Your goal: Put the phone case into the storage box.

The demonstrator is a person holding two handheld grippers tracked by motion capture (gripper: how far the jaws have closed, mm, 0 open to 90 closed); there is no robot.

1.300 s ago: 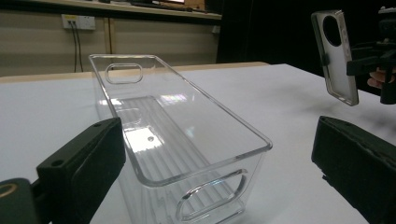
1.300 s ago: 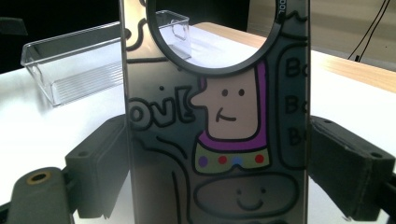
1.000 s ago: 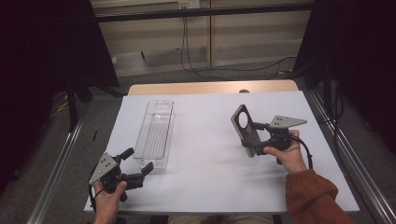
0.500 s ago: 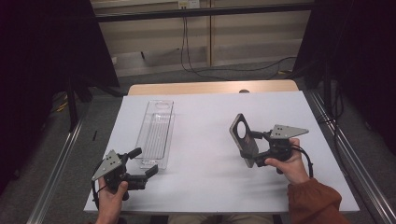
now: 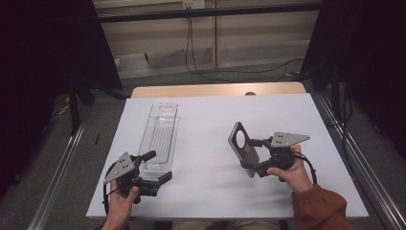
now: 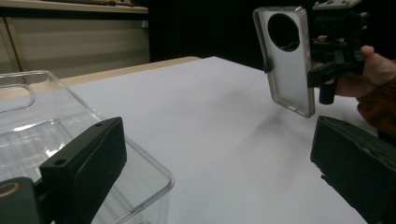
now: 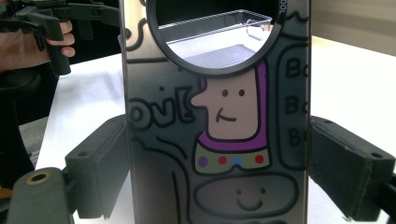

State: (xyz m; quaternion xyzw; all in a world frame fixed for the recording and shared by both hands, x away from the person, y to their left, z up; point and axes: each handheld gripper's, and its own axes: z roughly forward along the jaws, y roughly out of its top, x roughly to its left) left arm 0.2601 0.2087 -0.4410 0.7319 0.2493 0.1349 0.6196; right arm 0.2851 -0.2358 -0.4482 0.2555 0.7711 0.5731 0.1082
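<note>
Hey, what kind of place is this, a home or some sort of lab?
Probably a lab recording station: a white table framed by dark curtains, loose cables along the back wall, and a hand-held right gripper holding a phone case.

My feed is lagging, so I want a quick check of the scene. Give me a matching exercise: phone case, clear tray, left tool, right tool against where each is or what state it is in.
Things:
1. phone case
2. clear tray
3. left tool
4. right tool

States:
A. open, jaws apart at the near end of the tray
B. lying flat on the white table, left of centre
C. shut on the edges of the printed case
D. held upright above the table, its round hole at the top

Pairs: 1-D, 2-B, 3-A, 4-C
</note>
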